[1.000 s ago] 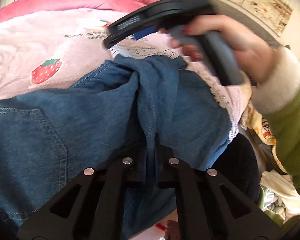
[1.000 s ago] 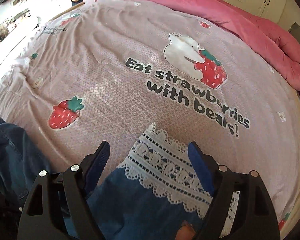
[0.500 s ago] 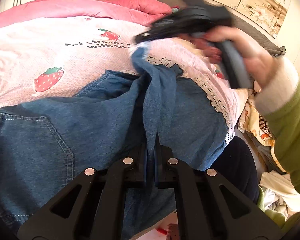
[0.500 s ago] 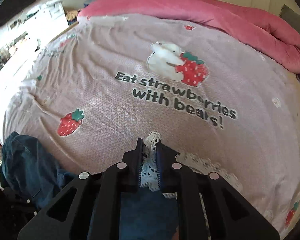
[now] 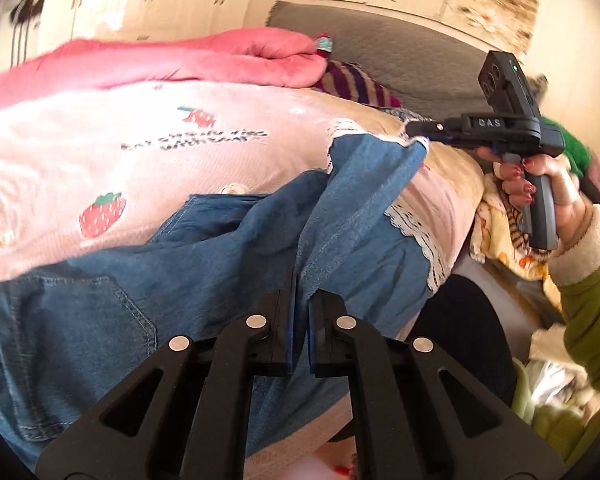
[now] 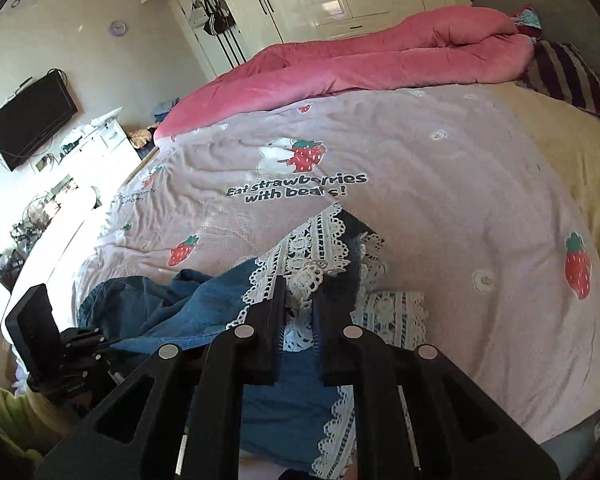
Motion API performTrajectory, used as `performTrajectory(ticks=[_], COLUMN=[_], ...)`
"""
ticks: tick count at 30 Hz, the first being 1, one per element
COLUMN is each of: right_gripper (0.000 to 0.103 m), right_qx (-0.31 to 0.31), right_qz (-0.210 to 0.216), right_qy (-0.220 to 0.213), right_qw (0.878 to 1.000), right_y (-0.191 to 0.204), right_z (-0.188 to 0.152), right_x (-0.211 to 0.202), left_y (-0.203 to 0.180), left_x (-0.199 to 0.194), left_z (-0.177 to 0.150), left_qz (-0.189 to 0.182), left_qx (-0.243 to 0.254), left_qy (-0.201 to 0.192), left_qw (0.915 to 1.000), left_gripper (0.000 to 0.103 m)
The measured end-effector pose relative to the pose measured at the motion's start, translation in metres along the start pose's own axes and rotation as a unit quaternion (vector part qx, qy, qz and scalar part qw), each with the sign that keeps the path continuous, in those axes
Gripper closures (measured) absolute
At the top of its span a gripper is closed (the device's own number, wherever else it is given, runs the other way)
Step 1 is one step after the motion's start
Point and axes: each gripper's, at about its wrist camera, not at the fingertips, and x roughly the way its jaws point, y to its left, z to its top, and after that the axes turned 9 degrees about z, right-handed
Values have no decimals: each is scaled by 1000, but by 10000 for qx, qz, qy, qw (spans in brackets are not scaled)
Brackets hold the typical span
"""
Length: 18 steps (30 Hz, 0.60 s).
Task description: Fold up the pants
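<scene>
Bright daylight washes out the bedspread at left; the top of the left view is blurry, and edges bend round and go dark

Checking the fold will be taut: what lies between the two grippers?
In the left wrist view, a lifted span of the pants runs from the left gripper to the right gripper.

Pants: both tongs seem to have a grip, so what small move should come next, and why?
Probably draw the right tongs, shut on the lace hem, away from the left tongs, which pinch the denim. The pants lie bunched on the bedspread and need flattening first.
</scene>
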Motion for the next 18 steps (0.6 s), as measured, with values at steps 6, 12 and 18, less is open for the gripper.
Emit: performTrajectory(ticks=[6, 12, 18], right_gripper=[92, 85, 76], right_qx=[247, 634, 726], right_qz=[-162, -88, -39], right_qy=[123, 310, 372], right_qw=[9995, 9975, 9967], right_y=[-14, -32, -36], right_z=[-64, -113, -126], right_x=[-15, -16, -15], left_y=[-15, -28, -33], left_x=[15, 34, 35], left_z=[-16, -34, -42], left_qz=[-20, 65, 139], left_qx=[302, 580, 592], left_qy=[389, 728, 805], left_qw=[9988, 9956, 9949], left_gripper=[103, 103, 103])
